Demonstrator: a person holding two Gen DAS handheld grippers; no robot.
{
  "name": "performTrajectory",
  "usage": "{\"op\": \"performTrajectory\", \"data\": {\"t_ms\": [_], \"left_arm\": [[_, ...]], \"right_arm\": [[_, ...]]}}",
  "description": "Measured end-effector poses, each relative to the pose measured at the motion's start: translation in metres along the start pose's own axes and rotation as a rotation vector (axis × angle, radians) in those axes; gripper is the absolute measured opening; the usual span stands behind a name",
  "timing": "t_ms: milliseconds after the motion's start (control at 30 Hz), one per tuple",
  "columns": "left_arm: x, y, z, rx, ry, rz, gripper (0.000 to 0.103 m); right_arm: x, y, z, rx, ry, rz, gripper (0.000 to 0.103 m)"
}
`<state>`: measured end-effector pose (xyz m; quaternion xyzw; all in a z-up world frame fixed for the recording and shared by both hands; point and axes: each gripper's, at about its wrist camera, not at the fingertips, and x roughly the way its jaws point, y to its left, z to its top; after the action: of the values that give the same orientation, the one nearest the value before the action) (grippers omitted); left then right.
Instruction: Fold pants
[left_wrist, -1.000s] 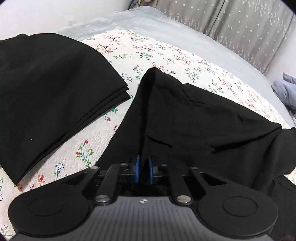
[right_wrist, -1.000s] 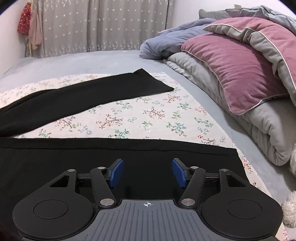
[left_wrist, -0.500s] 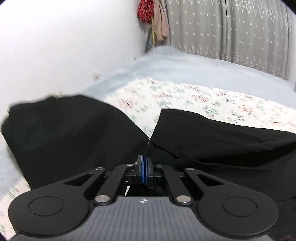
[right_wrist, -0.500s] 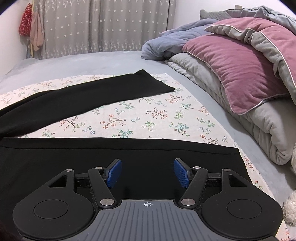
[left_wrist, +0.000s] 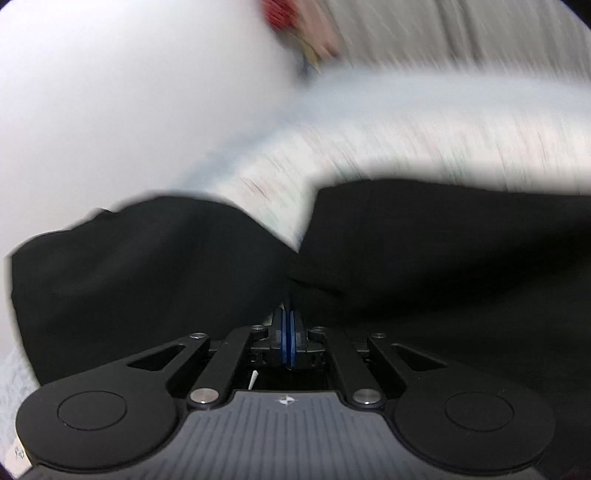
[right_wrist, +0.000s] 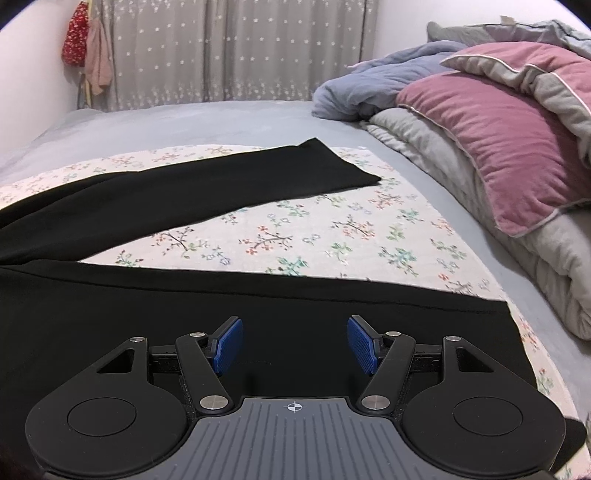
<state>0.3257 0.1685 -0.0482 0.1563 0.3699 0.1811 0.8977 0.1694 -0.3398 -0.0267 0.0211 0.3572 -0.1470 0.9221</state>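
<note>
We see the left gripper (left_wrist: 287, 332) pinching soft black pants (right_wrist: 192, 192) at frame bottom. The right gripper (right_wrist: 294, 345), ribbed blue pads (right_wrist: 227, 345) spread, hovers over matte cloth

- A floral cloth (right_wrist: 332, 236), cream with small red, green and blue sprigs, lies spread over a grey bed sheet (right_wrist: 184, 122).
- A dusty-pink pillow (right_wrist: 509, 147) rests on a folded grey quilt (right_wrist: 546, 258) at the right.
- A blue-grey blanket (right_wrist: 369, 88) lies bunched behind it.
- Grey curtains (right_wrist: 236, 51) with white stars hang at the back.
- A red patterned garment (right_wrist: 75, 38) hangs beside them on the white wall (left_wrist: 129, 92).
</note>
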Motion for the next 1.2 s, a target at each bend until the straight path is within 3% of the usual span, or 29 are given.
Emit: {"op": "performTrajectory", "data": {"t_ms": [67, 133, 267, 333, 433, 633, 667, 733, 767, 800, 833, 933, 1100, 1200], "left_arm": [[0.001, -0.021, -0.005, 0.169, -0.045, 0.087, 0.0], [-0.002, -0.016, 0.004, 0.178, -0.035, 0.089, 0.012], [-0.019, 0.05, 0.037, -0.216, -0.071, -0.166, 0.023], [-0.018, 0.072, 0.049, -0.36, -0.076, -0.272, 0.048], [-0.001, 0.073, 0.069, -0.422, -0.051, -0.395, 0.058], [0.053, 0.042, 0.092, -0.451, 0.055, -0.469, 0.074], [0.063, 0.035, 0.093, -0.443, 0.081, -0.463, 0.074], [0.07, 0.02, 0.092, -0.426, 0.102, -0.42, 0.069], [0.071, 0.013, 0.092, -0.398, 0.087, -0.38, 0.061], [0.069, 0.005, 0.094, -0.346, 0.075, -0.311, 0.031], [0.067, -0.001, 0.095, -0.294, 0.067, -0.249, 0.009], [0.061, 0.005, 0.098, -0.305, 0.034, -0.233, 0.003], [0.053, 0.036, 0.105, -0.431, -0.028, -0.228, 0.002], [0.057, 0.034, 0.104, -0.436, -0.018, -0.239, 0.002]], "right_arm": [[0.009, -0.004, 0.009, 0.007, -0.003, 0.005, 0.068], [0.021, -0.013, 0.023, 0.017, -0.006, 0.017, 0.068], [0.055, -0.042, 0.067, 0.083, -0.053, 0.041, 0.072], [0.084, -0.059, 0.093, 0.129, -0.062, 0.042, 0.074], [0.139, -0.084, 0.127, 0.21, -0.022, 0.011, 0.074], [0.235, -0.137, 0.164, 0.454, 0.02, -0.034, 0.073], [0.248, -0.143, 0.165, 0.495, 0.033, -0.041, 0.07], [0.269, -0.153, 0.163, 0.587, 0.048, -0.012, 0.039], [0.275, -0.153, 0.162, 0.603, 0.044, 0.003, 0.03], [0.28, -0.151, 0.163, 0.59, 0.041, 0.006, 0.009], [0.284, -0.146, 0.165, 0.548, 0.049, -0.01, 0.005], [0.274, -0.135, 0.169, 0.438, 0.011, -0.061, 0.003], [0.181, -0.143, 0.159, 0.338, -0.155, -0.169, 0.003], [0.141, -0.152, 0.135, 0.272, -0.165, -0.252, 0.003]]}}
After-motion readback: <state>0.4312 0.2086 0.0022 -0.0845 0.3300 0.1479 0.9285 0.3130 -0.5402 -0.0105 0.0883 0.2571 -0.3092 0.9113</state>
